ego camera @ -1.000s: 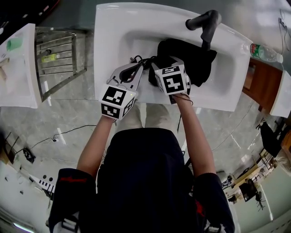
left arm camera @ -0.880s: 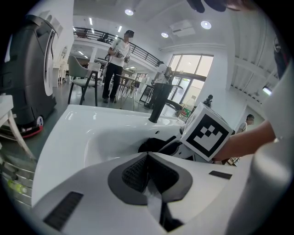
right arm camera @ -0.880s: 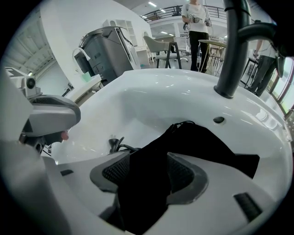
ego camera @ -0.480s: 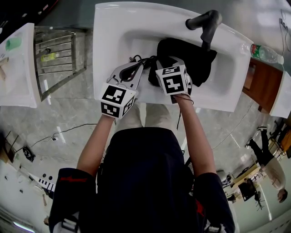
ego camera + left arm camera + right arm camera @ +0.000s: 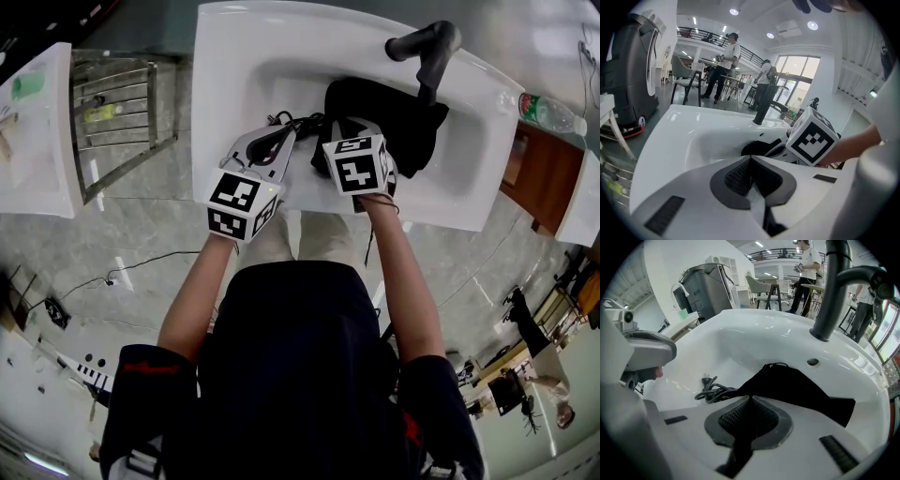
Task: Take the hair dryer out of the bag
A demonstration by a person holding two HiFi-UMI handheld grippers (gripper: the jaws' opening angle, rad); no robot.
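A black cloth bag [image 5: 398, 122] lies in the white sink [image 5: 244, 66]. The jaws of my right gripper [image 5: 750, 398] are closing tight on a fold of its fabric, which runs between the pads. A coiled black power cord [image 5: 711, 391] with its plug trails out of the bag onto the sink floor. The hair dryer's body is hidden inside the bag. My left gripper [image 5: 750, 159] hovers shut over the sink's near left rim, just left of the bag, and I see nothing gripped in it. In the head view its tips [image 5: 283, 141] sit beside the cord.
A black faucet [image 5: 424, 47] rises behind the bag at the sink's far edge. A metal rack [image 5: 122, 112] and another white basin [image 5: 33, 141] stand to the left. A plastic bottle [image 5: 548, 111] lies on a wooden cabinet at right. People stand far off.
The right gripper's marker cube has edged slightly toward the bag. The left gripper, bag and cord have not moved.
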